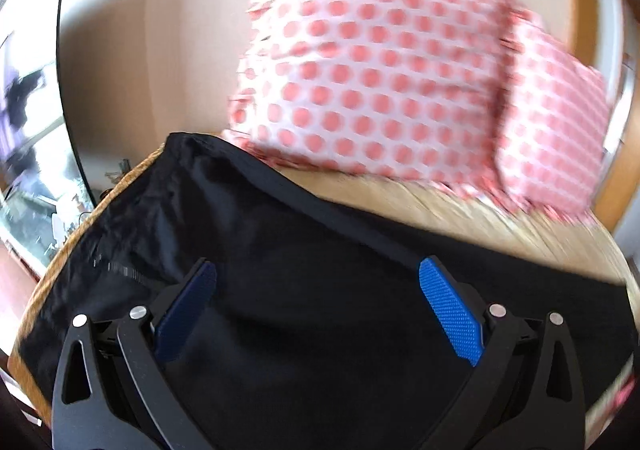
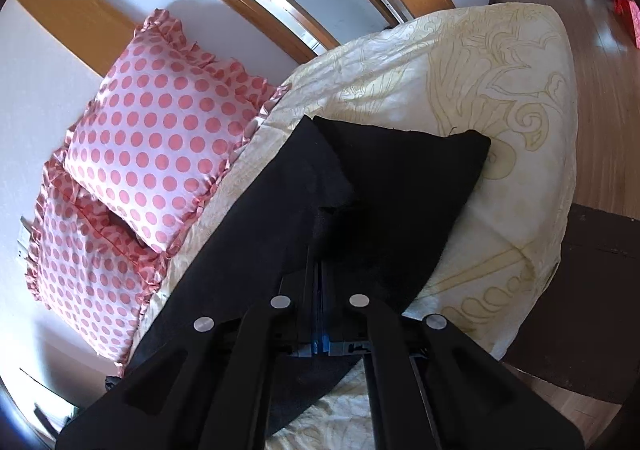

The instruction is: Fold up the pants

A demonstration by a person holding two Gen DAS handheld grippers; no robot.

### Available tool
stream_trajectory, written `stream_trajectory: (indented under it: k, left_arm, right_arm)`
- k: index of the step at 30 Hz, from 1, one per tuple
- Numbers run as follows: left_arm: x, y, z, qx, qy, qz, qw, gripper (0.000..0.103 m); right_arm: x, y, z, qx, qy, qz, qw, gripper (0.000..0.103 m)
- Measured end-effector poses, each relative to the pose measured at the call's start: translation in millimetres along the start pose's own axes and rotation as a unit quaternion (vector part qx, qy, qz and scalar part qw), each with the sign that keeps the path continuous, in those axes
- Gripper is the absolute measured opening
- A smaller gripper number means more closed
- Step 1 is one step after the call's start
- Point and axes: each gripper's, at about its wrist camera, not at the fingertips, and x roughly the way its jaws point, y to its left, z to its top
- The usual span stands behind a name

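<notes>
At the bottom of the left wrist view, the left gripper (image 1: pixel 318 290) stands with its blue pads (image 1: pixel 450 314) spread wide, nothing between them. Black pants (image 1: pixel 280 250) fill the frame just beyond and under the fingers; whether the fingers touch the cloth cannot be told. The pants lie across the lower half of the frame on a pale bedspread (image 1: pixel 460 206), one edge running to the upper left. Further up, blurred by motion, are pink dotted pillows (image 1: pixel 380 62) against a light wall.

In the right wrist view, the right gripper (image 2: pixel 320 246) at bottom centre has its jaws pressed together on a pinch of the pants (image 2: pixel 400 178), the cloth bunched at the tips. From there the pants run up to the frame's centre, where a leg end lies flat on the cream bedspread (image 2: pixel 500 62). Left of the pants sit two pillows (image 2: pixel 160 122), one partly over the other. A wooden floor (image 2: pixel 608 90) shows at the upper right.
</notes>
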Motion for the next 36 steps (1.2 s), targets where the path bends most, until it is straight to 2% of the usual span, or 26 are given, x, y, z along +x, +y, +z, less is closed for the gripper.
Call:
stream_trajectory:
  k: [3,6,11,14,16,17,19,23,26,29,33,36]
  left_arm:
    - [48.9,19.6,34.5,-0.046,0.035,0.007,0.9983,0.101]
    - [102.6,34.9,62.2,-0.069,0.079,0.042,0.9936,0.1]
    - [167.7,48.6,86.0,-0.067,0.136,0.099,0.9835,0.08]
    - [195.9,67.4,89.7,-0.122,0.175,0.093,0.9725,0.057]
    - [204.1,83.3,86.4,-0.18,0.185,0.062,0.9642,0.017]
    - [202.4,90.6,83.7,-0.209,0.181,0.049,0.9598,0.016]
    - [193.0,95.1,81.0,-0.227,0.167,0.042,0.9586,0.01]
    - [144.8,88.1,81.3,-0.185,0.12,0.049,0.974,0.01]
    - [77.4,84.8,74.2,-0.156,0.067,0.042,0.9847,0.01]
    - [14.9,83.2,60.5,-0.132,0.026,0.035,0.9903,0.01]
    - [-71.7,85.7,17.9,-0.118,-0.016,0.029,0.9924,0.01]
    - [-109.1,84.4,-25.6,-0.117,-0.033,0.041,0.9917,0.011]
  right_arm:
    - [-7.9,-1.3,-8.0,-0.015,-0.002,-0.007,1.0,0.001]
    - [-10.1,3.7,-9.6,-0.029,-0.003,-0.017,0.999,0.001]
    - [-7.8,5.5,-6.1,-0.035,0.003,-0.022,0.999,0.001]
    - [-6.3,7.9,-5.6,-0.044,0.003,-0.027,0.999,0.001]
    - [-4.6,9.2,-4.7,-0.049,0.003,-0.025,0.998,0.001]
    - [-3.7,9.8,-3.7,-0.05,0.003,-0.024,0.998,0.001]
    - [-2.2,10.2,-0.6,-0.05,0.003,-0.017,0.999,0.001]
    - [2.1,12.7,7.5,-0.048,0.003,-0.008,0.999,0.001]
    - [3.1,16.1,14.5,-0.05,-0.001,-0.002,0.999,0.001]
    - [1.9,18.6,20.2,-0.05,-0.004,0.005,0.999,0.001]
    - [-10.3,25.9,34.9,-0.06,-0.029,0.01,0.998,0.001]
    - [-22.9,24.8,44.4,-0.054,-0.05,0.014,0.997,0.001]
